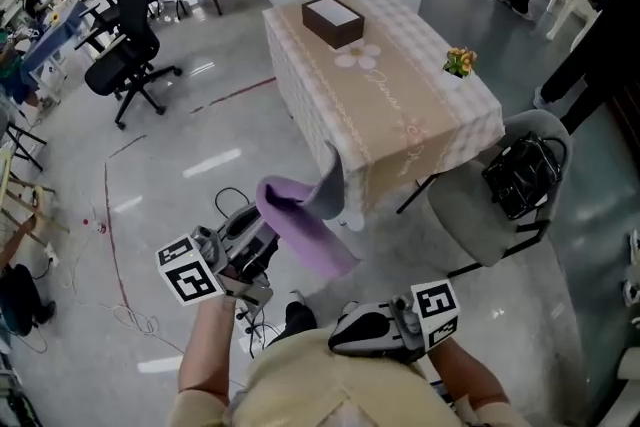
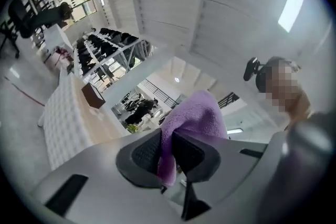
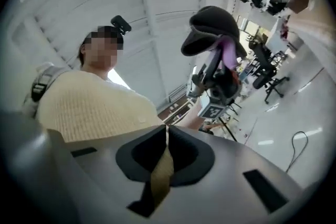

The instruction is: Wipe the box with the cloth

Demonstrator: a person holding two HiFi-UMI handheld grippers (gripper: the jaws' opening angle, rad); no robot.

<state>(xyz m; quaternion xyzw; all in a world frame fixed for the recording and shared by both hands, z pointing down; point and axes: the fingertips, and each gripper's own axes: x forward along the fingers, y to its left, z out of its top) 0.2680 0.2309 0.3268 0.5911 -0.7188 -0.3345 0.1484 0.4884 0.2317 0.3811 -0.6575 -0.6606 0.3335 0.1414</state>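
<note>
A dark brown box [image 1: 333,21] with a white top sits at the far end of a table [image 1: 400,110] under a beige checked cloth. My left gripper [image 1: 320,198] is held up in front of that table, shut on a purple cloth [image 1: 300,223] that hangs from its jaws. In the left gripper view the cloth [image 2: 197,115] is pinched between the black pads [image 2: 142,152], and the box [image 2: 92,96] shows far off. My right gripper [image 1: 345,335] is low, close to the person's yellow sweater, shut with nothing held. The right gripper view shows its pads [image 3: 184,152] together and the left gripper [image 3: 215,34].
A small pot of flowers [image 1: 459,62] stands on the table's right edge. A grey chair with a black bag [image 1: 520,175] is beside the table. A black office chair [image 1: 130,55] stands far left. Cables [image 1: 235,205] lie on the floor.
</note>
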